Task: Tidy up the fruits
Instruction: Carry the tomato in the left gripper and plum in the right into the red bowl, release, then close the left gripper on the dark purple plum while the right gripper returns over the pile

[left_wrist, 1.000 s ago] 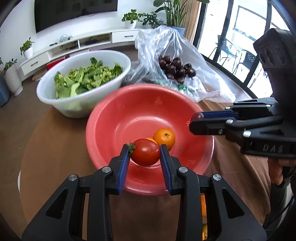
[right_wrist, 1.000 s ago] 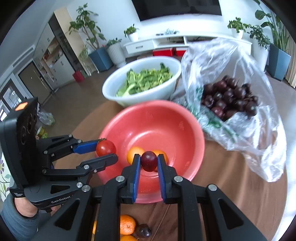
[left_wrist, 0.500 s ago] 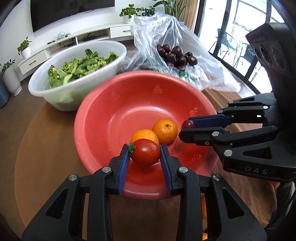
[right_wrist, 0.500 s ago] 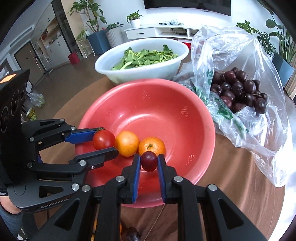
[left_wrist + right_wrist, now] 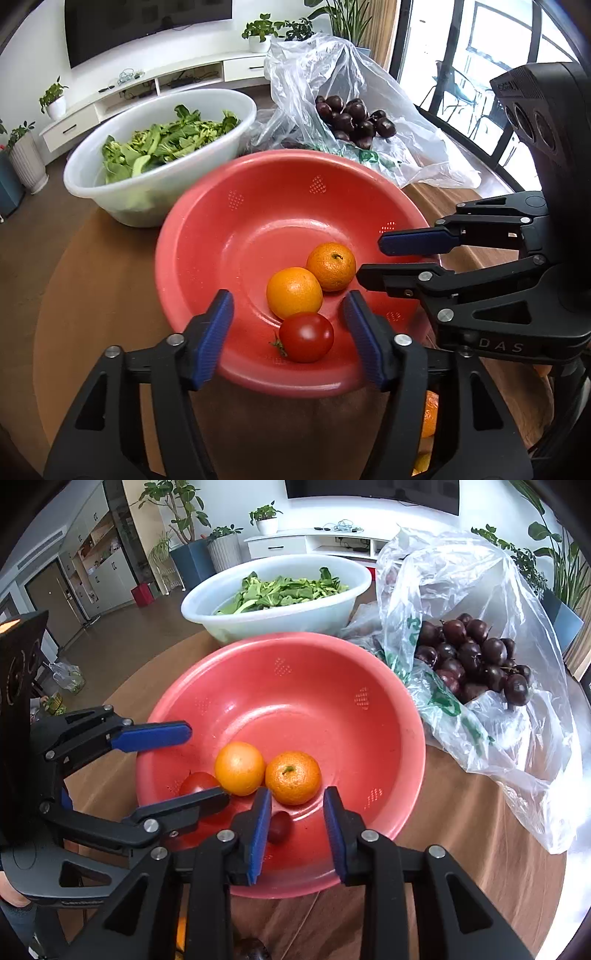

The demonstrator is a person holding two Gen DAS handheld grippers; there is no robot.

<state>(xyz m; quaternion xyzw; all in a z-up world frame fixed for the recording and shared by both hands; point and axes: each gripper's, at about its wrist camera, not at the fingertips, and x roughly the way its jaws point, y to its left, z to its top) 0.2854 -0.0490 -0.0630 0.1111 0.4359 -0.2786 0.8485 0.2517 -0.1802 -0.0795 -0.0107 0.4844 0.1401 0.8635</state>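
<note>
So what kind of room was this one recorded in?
Most likely a home living room: a wall-mounted TV over a low white media cabinet, potted plants, and a round wooden table of produce.

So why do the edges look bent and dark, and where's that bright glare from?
Both wrist views are fisheye: straight lines bow outward and the corners go black. In the left wrist view the windows blow out white. In the right wrist view the plastic bag glints, and daylight leaves a soft sheen inside the red bowl.

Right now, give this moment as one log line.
left claw open | right claw open | tomato, plum, two oranges in red basin
</note>
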